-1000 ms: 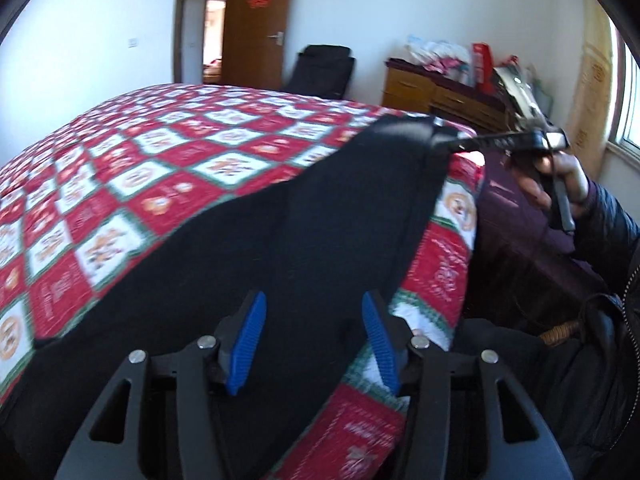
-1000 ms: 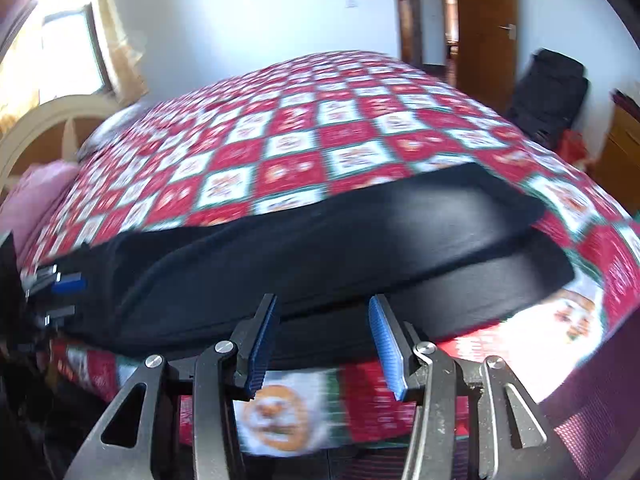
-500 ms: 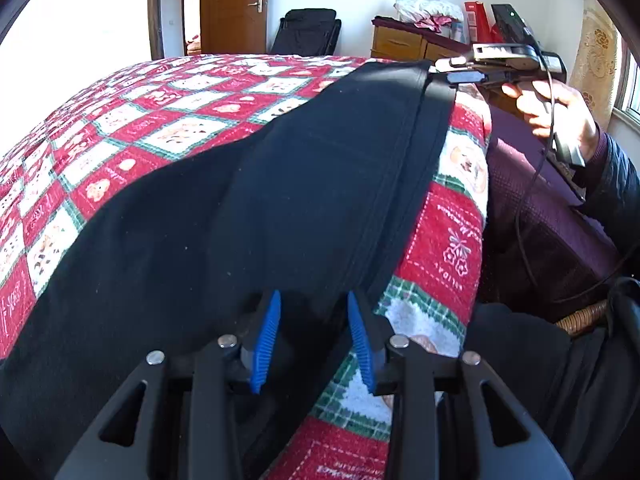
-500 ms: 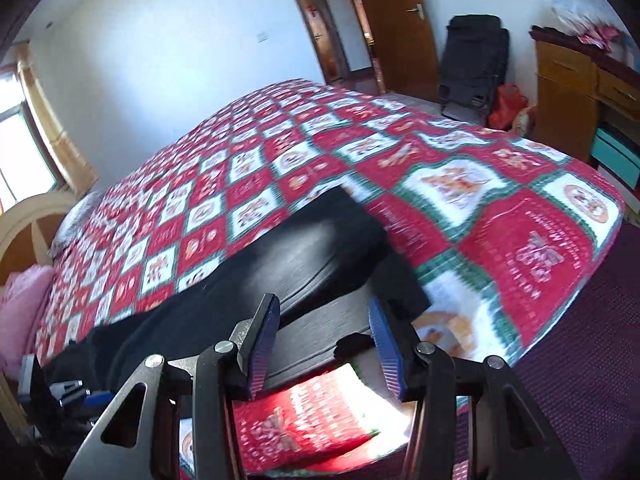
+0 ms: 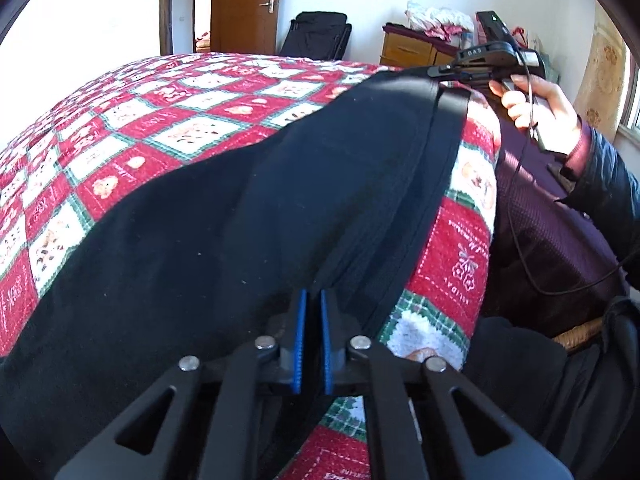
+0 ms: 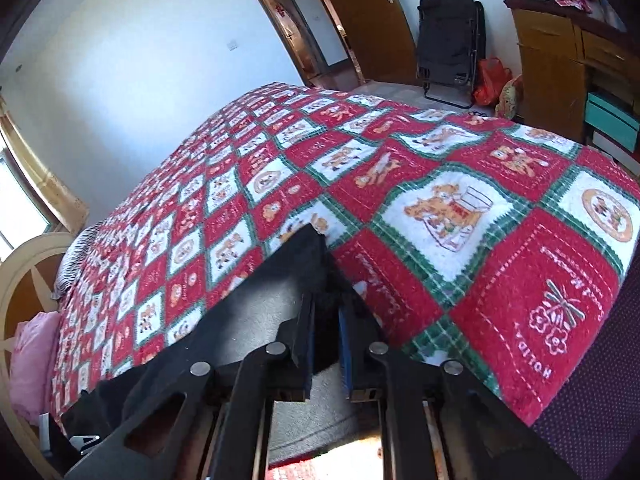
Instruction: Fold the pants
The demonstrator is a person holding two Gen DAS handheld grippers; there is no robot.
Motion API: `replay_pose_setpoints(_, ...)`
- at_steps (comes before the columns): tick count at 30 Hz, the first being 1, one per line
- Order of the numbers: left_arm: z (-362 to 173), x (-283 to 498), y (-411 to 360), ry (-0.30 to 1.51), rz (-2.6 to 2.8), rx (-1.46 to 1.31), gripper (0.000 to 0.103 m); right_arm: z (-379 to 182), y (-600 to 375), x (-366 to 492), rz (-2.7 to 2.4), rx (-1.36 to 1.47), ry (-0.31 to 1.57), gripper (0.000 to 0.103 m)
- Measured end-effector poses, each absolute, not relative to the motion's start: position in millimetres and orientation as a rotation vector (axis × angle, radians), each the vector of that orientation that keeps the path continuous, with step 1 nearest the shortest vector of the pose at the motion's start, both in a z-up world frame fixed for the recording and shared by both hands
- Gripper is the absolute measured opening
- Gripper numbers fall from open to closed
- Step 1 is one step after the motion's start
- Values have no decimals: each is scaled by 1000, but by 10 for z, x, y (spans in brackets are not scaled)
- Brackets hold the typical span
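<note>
Black pants lie lengthwise along the near edge of a bed with a red, white and green patchwork blanket. My left gripper is shut on the pants' near end, blue pads pinching the cloth. At the far end, the right gripper shows in the left wrist view, held by a hand at the pants' other end. In the right wrist view my right gripper is shut on the pants' end, the fabric between its pads. The left gripper shows small at the far end.
The person's dark sleeve and a cable are on the right beside the bed edge. A purple bed skirt hangs below the blanket. A wooden dresser, a black chair and a door stand beyond the bed.
Both grippers have closed from open onto the ends of the pants. The right gripper moved along the bed edge to the pants' end.
</note>
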State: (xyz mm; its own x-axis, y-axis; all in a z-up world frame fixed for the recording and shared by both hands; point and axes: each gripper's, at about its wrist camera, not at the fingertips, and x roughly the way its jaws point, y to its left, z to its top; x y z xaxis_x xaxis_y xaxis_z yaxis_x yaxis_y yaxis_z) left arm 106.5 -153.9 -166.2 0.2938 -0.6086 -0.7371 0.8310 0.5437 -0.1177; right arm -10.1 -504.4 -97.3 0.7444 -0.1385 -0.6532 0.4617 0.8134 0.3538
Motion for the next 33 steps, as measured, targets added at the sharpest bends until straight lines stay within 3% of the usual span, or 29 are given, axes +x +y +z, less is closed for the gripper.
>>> replay_pose_setpoints(7,-1535,1110,-1332,807,-1026,201,7,-666,-4929,-350,-290,487,569,8)
replay_pose_setpoints(18,-1665,1031,-1367,828,-1038,222,7,-1078,-5069,-585,-320,548,627,8)
replay_pose_setpoints(19,-1632,1018,-1373,806,-1023,226,9,-1073,-5063,-583,-319,544,625,8)
replay_pose_setpoints(20,-1609,1007,-1380,791,-1012,235,19,-1067,-5051,-576,-317,537,625,8)
replay_pose_setpoints(21,-1596,1001,-1395,784,-1007,244,38,-1064,-5035,-568,-318,525,626,8)
replay_pose_setpoints(23,-1565,965,-1429,750,-982,273,65,-1067,-5006,-548,-320,507,629,9)
replay_pose_setpoints(29,-1567,859,-1626,695,-970,425,67,-1109,-5001,-568,-311,515,623,9)
replay_pose_setpoints(33,-1672,856,-1776,681,-929,543,56,-1117,-4992,-578,-310,511,621,9)
